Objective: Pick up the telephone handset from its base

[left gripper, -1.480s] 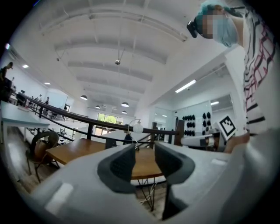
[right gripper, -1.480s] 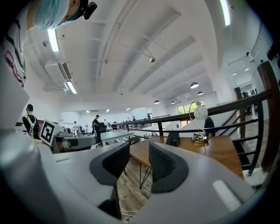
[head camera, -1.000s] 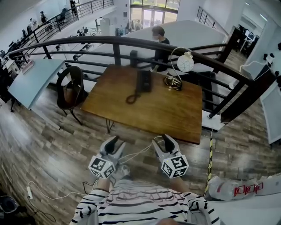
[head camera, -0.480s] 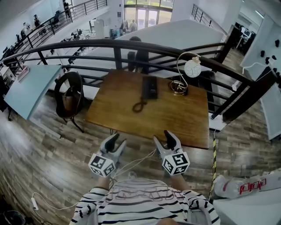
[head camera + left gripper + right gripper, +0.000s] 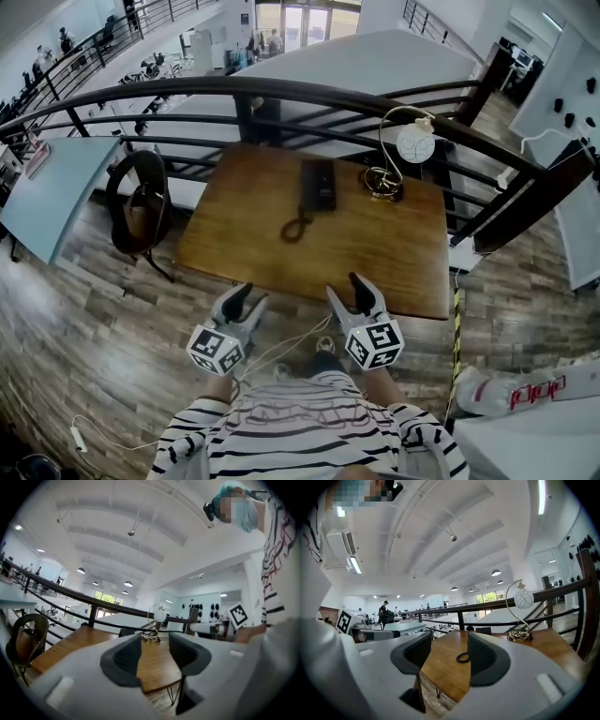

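- Handset [image 5: 319, 184] lying on its base at the far side of the desk [image 5: 394, 262], coiled cord [image 5: 294, 228] trailing toward the desk's middle; not yet lifted.
- Left tool [image 5: 246, 298] and right tool [image 5: 349, 292] at the desk's near edge, well short of the handset, jaws just spread wide, nothing between them.
- Still to come: reach across the desk, grip, lift.

An open-plan office, seen from a mezzanine. Ahead of the left gripper [image 5: 244, 300] and right gripper [image 5: 348, 291] stands a wooden table [image 5: 375, 244] with a desk telephone [image 5: 318, 184] and lamp [image 5: 417, 145]. Beyond it, a black railing [image 5: 281, 89] overlooks rows of desks [image 5: 150, 67].
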